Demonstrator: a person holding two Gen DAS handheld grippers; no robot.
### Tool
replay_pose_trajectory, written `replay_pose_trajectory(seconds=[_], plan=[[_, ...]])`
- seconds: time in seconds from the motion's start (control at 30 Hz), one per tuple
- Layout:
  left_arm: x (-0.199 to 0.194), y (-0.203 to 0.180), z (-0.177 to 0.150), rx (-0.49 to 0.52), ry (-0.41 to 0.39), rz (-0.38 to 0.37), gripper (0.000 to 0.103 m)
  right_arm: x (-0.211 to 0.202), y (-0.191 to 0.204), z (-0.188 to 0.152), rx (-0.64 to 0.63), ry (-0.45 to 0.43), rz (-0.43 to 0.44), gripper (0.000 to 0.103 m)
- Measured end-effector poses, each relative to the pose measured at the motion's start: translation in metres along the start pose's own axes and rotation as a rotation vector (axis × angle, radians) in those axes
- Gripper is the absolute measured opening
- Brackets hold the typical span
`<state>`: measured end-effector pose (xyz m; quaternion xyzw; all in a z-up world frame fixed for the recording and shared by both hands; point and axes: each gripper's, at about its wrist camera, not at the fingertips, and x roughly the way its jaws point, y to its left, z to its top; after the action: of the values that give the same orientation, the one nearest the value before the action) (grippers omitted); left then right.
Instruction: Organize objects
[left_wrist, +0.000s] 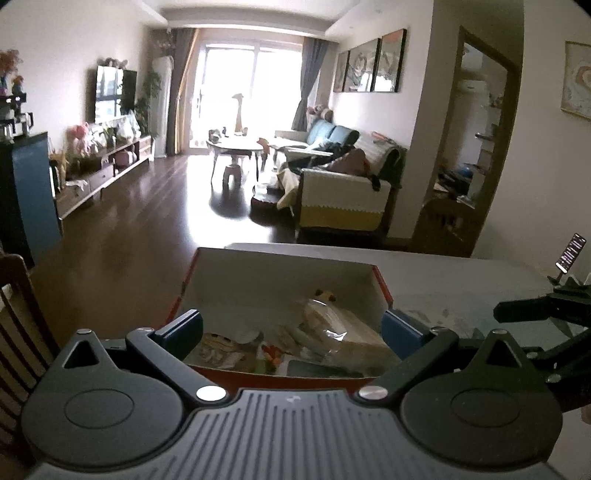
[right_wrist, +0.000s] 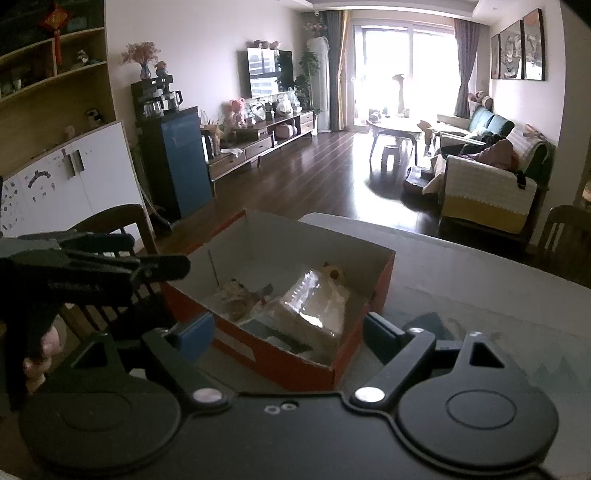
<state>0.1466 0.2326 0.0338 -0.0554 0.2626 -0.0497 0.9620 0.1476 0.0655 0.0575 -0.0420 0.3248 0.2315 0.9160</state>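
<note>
An orange cardboard box (left_wrist: 384, 286) (right_wrist: 291, 363) with a white inside stands on the grey table (left_wrist: 461, 273) (right_wrist: 480, 280). It holds a clear-wrapped tan package (left_wrist: 351, 328) (right_wrist: 314, 306), a small plush toy (left_wrist: 325, 294) (right_wrist: 334, 273) and several small packets (left_wrist: 221, 347) (right_wrist: 236, 295). My left gripper (left_wrist: 291, 332) hangs open over the box's near side, nothing between its blue pads. My right gripper (right_wrist: 288, 332) is open too, its fingers either side of the box's near corner. In the right wrist view the left gripper's body (right_wrist: 74, 273) sits to the left, held by a hand (right_wrist: 37, 365).
A phone on a stand (left_wrist: 569, 254) is at the table's right. A wooden chair (right_wrist: 110, 225) (left_wrist: 14, 295) stands left of the table. Beyond the table's far edge lie dark wood floor, a sofa (left_wrist: 343, 199) (right_wrist: 487, 184) and a blue cabinet (right_wrist: 177, 162).
</note>
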Motion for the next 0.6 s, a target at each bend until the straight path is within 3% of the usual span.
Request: replay_pose_trajectory(seconds=[0.23, 0.6], plan=[[-0.004, 0.002, -0.003, -0.054, 0.002, -0.017, 0.103, -0.006, 0.001, -0.006, 0.002, -0.009, -0.001, 0.087], [-0.003, -0.006, -0.007, -0.037, 0.001, 0.06, 0.103, -0.012, 0.001, -0.016, -0.012, -0.008, -0.004, 0.087]])
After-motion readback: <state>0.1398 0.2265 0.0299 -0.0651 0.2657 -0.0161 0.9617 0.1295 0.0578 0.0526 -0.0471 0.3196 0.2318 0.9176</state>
